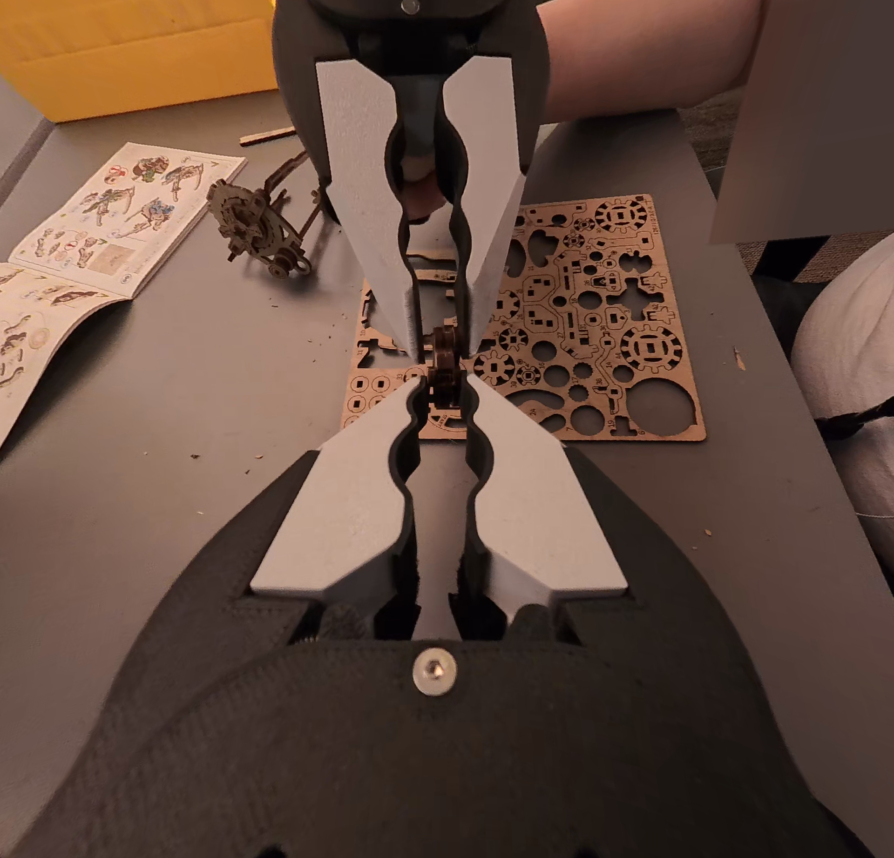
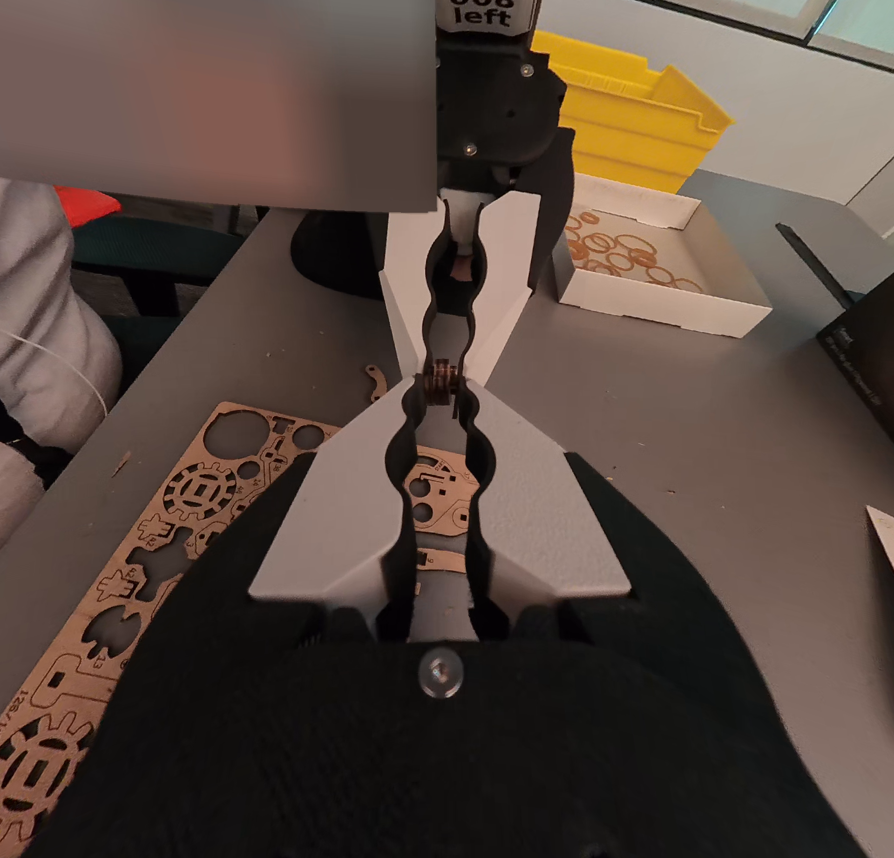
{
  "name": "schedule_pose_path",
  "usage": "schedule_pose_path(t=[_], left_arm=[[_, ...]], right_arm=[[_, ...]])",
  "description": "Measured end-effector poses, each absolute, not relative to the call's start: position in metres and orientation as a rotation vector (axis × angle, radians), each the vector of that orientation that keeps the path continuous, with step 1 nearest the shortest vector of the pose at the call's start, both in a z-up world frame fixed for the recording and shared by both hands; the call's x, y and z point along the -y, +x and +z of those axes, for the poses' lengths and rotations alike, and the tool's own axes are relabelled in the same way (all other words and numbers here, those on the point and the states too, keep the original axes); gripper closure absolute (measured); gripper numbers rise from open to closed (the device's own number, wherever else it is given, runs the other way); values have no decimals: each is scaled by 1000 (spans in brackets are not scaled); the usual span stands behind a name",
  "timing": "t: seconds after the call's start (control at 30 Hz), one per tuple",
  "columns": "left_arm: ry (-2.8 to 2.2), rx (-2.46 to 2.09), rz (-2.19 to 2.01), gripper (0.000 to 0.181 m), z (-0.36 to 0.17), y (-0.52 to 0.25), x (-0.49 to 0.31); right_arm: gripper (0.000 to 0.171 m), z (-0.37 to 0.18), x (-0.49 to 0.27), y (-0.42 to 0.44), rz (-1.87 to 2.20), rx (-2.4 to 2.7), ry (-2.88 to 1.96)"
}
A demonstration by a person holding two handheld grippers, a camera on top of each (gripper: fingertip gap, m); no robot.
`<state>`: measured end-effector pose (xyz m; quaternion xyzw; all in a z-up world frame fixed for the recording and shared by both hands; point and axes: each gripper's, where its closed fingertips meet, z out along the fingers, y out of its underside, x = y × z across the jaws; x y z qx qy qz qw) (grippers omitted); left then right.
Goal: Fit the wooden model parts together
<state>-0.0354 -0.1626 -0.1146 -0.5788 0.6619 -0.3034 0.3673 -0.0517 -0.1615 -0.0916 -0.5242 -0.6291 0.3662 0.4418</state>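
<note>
A small stack of dark wooden disc parts (image 1: 443,351) hangs above the grey table (image 1: 193,448), pinched from both ends. My left gripper (image 1: 442,392) is shut on its near end. My right gripper (image 1: 441,344) comes in from the far side, tip to tip with the left, and is shut on the other end. In the right wrist view the same parts (image 2: 439,385) sit between my right gripper (image 2: 438,397) and the left gripper (image 2: 441,369) facing it. Whether the pieces are fully seated together is hidden by the fingertips.
A plywood sheet with punched-out shapes (image 1: 604,327) lies under the grippers. A partly built wooden model (image 1: 256,235) and an open instruction booklet (image 1: 96,235) lie left. A yellow bin (image 2: 629,109), a white tray of rings (image 2: 653,273) and a black box (image 2: 861,351) stand nearby. My left and right fingertips are right by each other. Left tips and right tips are each some 15 centimeters from the partly built wooden model (image 1: 256,235).
</note>
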Motion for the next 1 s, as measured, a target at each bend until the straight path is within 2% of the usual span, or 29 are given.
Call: schedule_pose_path(t=[0.33,0.47,0.7,0.8,1.0], left_arm=[[-1491,-1573,-896,171,-94,-34,158],[-1515,-1549,-892,171,-94,-35,154],[-1511,-1567,-903,171,-96,-32,158],[-1514,-1567,-908,171,-96,-33,158],[-1512,-1564,-926,171,-94,-32,159]], right_arm=[[156,-67,154,-45,978,1445,-1271],[161,-53,152,-38,957,1412,-1201],[160,-63,156,-42,947,1459,-1206],[166,-63,158,-42,969,1467,-1203],[160,-64,158,-42,1021,1456,-1225]])
